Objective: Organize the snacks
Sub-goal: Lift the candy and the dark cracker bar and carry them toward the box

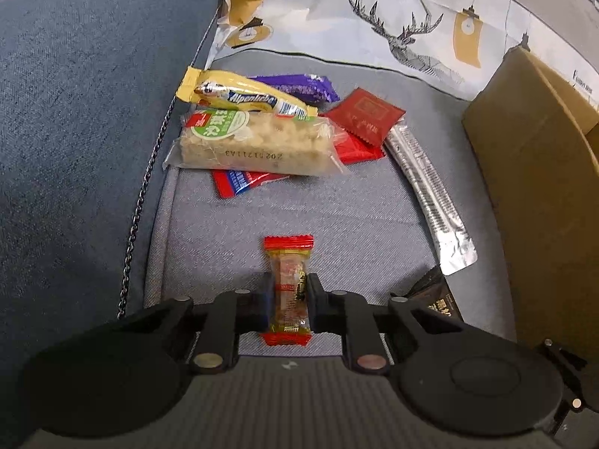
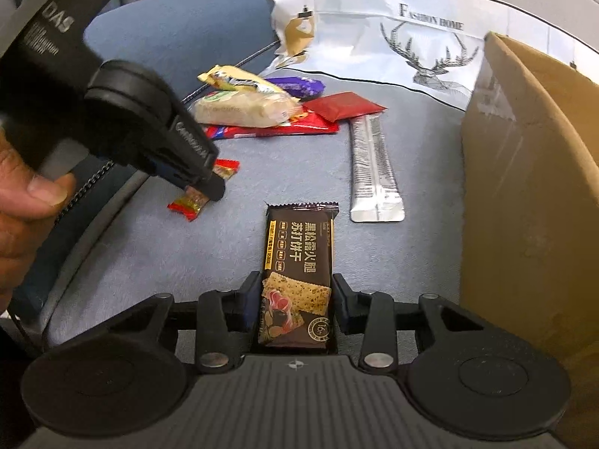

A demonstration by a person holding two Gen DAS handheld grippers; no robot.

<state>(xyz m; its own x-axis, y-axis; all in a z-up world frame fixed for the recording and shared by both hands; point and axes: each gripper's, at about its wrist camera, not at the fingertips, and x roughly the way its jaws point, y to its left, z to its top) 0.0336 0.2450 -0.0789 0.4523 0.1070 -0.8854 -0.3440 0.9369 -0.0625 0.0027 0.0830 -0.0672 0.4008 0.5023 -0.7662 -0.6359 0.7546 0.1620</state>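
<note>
Left wrist: left tool [image 1: 287, 292] grips one candy [image 1: 288, 288] | right tool [image 2: 295, 299] clamps one cracker pack [image 2: 299, 262]

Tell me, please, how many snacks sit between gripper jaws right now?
2: the red-ended candy in the left gripper, and the dark cracker pack in the right gripper. None seems hidden.

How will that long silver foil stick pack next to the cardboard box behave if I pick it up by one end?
The silver stick pack is long, thin and lies flat on the cushion, so it will probably droop from one end. Its glossy foil looks smooth and may slip between pads. It looks light, and being flat it should not roll.
</note>
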